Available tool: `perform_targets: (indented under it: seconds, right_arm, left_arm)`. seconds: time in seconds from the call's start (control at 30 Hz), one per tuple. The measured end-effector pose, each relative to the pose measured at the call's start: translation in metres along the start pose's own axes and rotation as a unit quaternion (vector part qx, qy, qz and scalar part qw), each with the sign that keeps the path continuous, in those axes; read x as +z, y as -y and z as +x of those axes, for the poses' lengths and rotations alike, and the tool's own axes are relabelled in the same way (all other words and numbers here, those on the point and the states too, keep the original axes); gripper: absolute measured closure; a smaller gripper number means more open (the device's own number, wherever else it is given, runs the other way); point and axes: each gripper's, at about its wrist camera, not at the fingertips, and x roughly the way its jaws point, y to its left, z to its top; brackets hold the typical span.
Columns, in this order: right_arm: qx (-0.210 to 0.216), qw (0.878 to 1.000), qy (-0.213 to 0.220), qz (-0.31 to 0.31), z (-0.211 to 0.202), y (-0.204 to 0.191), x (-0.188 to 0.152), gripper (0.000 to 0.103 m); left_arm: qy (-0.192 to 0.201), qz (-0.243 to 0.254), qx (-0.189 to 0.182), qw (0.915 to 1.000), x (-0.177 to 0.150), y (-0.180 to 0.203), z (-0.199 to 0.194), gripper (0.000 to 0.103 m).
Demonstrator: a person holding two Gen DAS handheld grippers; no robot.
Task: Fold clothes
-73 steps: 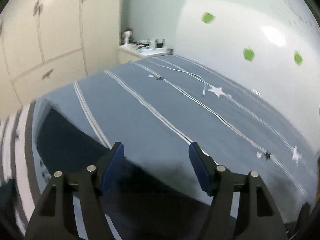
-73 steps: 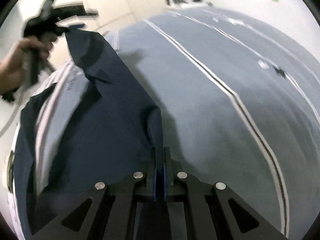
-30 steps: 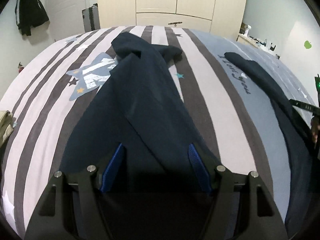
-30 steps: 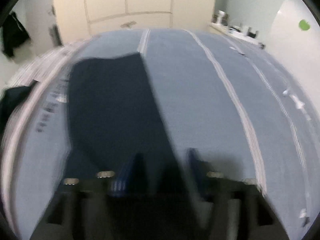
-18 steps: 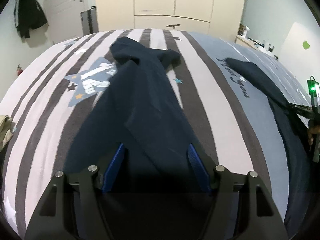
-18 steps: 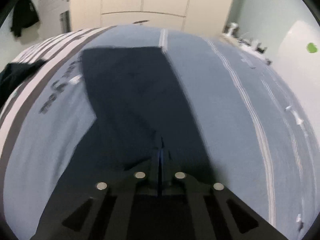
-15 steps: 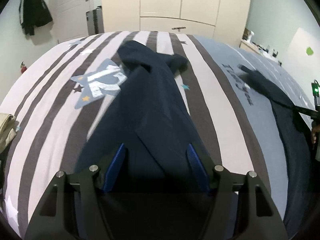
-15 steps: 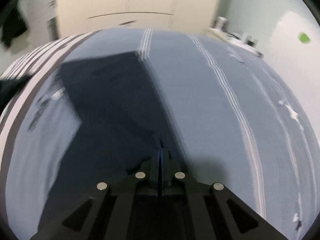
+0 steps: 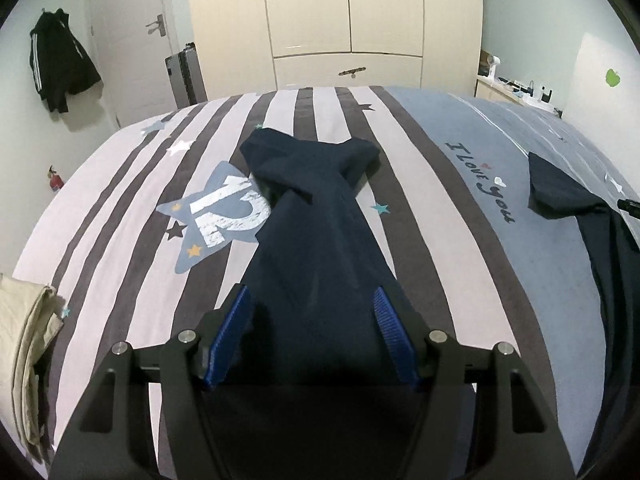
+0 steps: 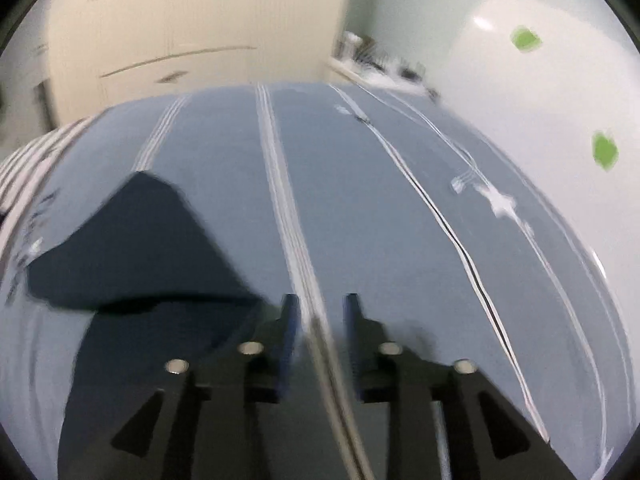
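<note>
Bed point(image 9: 460, 200): striped grey-white and blue cover.
Navy garment point(image 9: 320, 248): spread lengthwise on bed.
Left tongs point(image 9: 312, 336): wide, straddling garment.
Right tongs point(image 10: 318, 336): parted, empty.
Room: cream wardrobe point(image 9: 348, 20).

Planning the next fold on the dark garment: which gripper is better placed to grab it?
Left. The left gripper is open straddling the navy garment; the right gripper is open over bare bedspread.

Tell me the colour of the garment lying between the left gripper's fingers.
Dark navy blue garment, plain with no print; clearest in the left wrist view.
</note>
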Motion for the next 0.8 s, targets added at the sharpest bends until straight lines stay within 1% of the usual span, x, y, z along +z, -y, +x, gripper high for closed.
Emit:
perform_targets:
  seconds: [0.07,0.1,0.13,0.17,0.27,0.33,0.4,0.43,0.47,0.57,0.63,0.67,0.73,0.8]
  right_arm:
    - [0.017,0.999,0.011,-0.036,-0.01,-0.016,-0.005,0.068]
    - [0.027,0.998,0.014,-0.052,-0.015,-0.025,-0.01,0.06]
    - [0.035,0.997,0.008,-0.065,-0.012,-0.034,-0.016,0.058]
    - [0.04,0.996,-0.005,-0.075,-0.005,-0.043,-0.022,0.058]
    - [0.038,0.997,-0.044,-0.053,0.022,-0.055,-0.031,0.059]
    - [0.033,0.998,-0.05,-0.019,0.034,-0.054,-0.025,0.059]
    - [0.025,0.998,-0.053,0.009,0.042,-0.055,-0.008,0.059]
    - [0.018,0.998,-0.05,0.017,0.044,-0.054,0.005,0.059]
    - [0.02,0.999,-0.045,0.018,0.043,-0.051,0.016,0.059]
    - [0.023,0.999,-0.019,0.019,0.036,-0.043,0.042,0.058]
    - [0.018,1.0,-0.002,0.022,0.03,-0.036,0.057,0.057]
    - [0.017,0.999,0.003,0.028,0.027,-0.032,0.06,0.055]
    - [0.018,1.0,0.004,0.01,0.025,-0.035,0.062,0.054]
    - [0.032,0.999,-0.007,-0.03,0.022,-0.048,0.05,0.054]
  left_arm:
    - [-0.003,0.003,0.0,1.0,-0.001,0.0,0.002,0.041]
    - [-0.005,0.004,0.002,1.0,-0.001,0.001,0.004,0.041]
    - [-0.007,0.007,0.005,0.9999,-0.002,0.001,0.006,0.041]
    - [-0.009,0.011,0.009,0.9999,-0.003,0.0,0.007,0.041]
    - [-0.021,0.018,0.026,0.9993,-0.007,-0.008,0.015,0.041]
    - [-0.028,0.019,0.042,0.9985,-0.012,-0.019,0.019,0.041]
    - [-0.039,0.017,0.06,0.9973,-0.017,-0.033,0.023,0.041]
    - [-0.038,0.012,0.068,0.9969,-0.019,-0.039,0.022,0.041]
    - [-0.037,0.006,0.076,0.9964,-0.021,-0.045,0.021,0.041]
    - [-0.037,-0.018,0.075,0.9963,-0.028,-0.06,0.015,0.041]
    - [-0.041,-0.019,0.07,0.9965,-0.033,-0.06,0.012,0.041]
    - [-0.042,-0.018,0.067,0.9967,-0.035,-0.058,0.011,0.041]
    - [-0.041,-0.011,0.056,0.9975,-0.036,-0.051,0.009,0.041]
    - [-0.036,-0.002,0.039,0.9986,-0.036,-0.037,0.007,0.041]
